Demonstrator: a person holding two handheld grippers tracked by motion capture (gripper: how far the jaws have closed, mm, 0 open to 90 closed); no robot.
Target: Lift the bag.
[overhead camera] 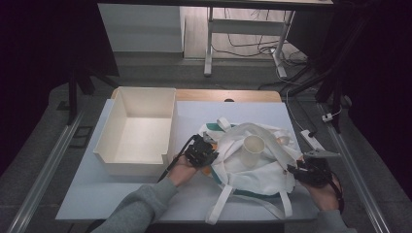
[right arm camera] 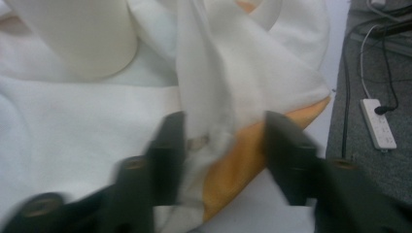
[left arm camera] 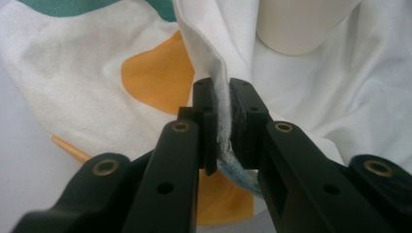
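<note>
White table top [overhead camera: 87,194] on a wooden one, its far edge showing as a tan strip. Grey floor round it, dark room at both sides; desk legs [overhead camera: 210,43] and loose cables on the floor beyond the far edge, power strip [overhead camera: 311,140] on the floor just off the right edge.

Open cream bin [overhead camera: 138,131] sits far-left on the top, near wall notched. Cloth bag [overhead camera: 252,165], white w/ green and orange patches, lies crumpled centre-right, straps hanging over the near edge. Cream cup [overhead camera: 253,149] stands upright on the bag.

Left gripper [overhead camera: 206,145] at the bag's left edge, between bin and cup; in the left gripper view its jaws are clenched on a fold of the white cloth. Right gripper [right arm camera: 221,136] at the bag's right edge, near the table's right side; jaws apart w/ bunched cloth between them, pic blurred, contact unclear.

Bare top: near-left corner and the far strip behind the bag.
</note>
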